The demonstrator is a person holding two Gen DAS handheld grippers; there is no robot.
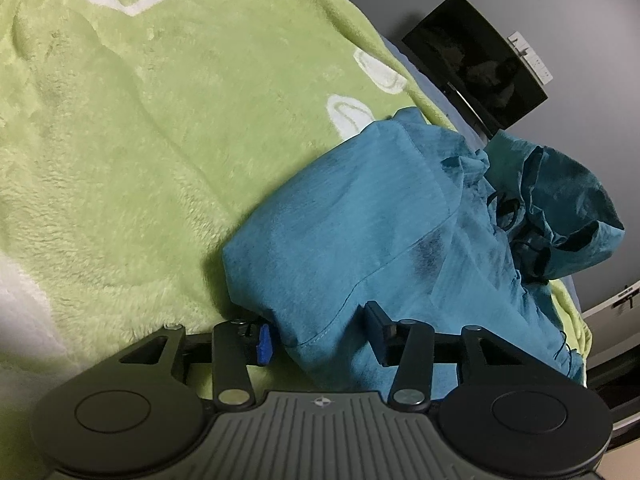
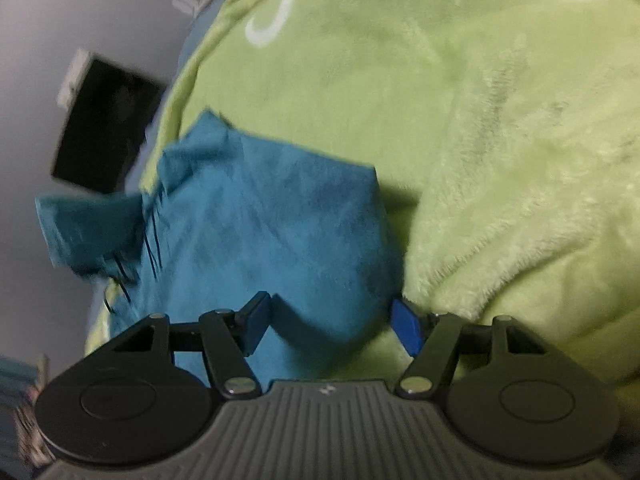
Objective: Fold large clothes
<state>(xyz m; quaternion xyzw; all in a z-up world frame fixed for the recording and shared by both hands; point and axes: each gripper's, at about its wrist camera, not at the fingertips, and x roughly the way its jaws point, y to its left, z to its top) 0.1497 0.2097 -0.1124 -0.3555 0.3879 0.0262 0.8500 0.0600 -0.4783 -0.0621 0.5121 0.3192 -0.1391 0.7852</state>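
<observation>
On green blanket [image 1: 120, 140], teal garment [image 1: 360, 232], black box [image 1: 476, 60] beyond

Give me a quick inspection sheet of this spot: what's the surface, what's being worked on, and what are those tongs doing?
Surface: green fleece blanket with white ring shapes, spread wide and rumpled.
Job's things: teal garment lying bunched on the blanket, partly folded; a hood-like part with dark drawstrings at its far end.
Clutter: nothing seen.
Tongs: left tongs open, garment hem between the fingers; right tongs open, straddling the garment's near edge. Whether either touches the cloth cannot be told.
Cables: nothing seen apart from the drawstrings.
Surroundings: black box-shaped object beyond the blanket's edge, and a grey wall behind it; right view blurred.
</observation>
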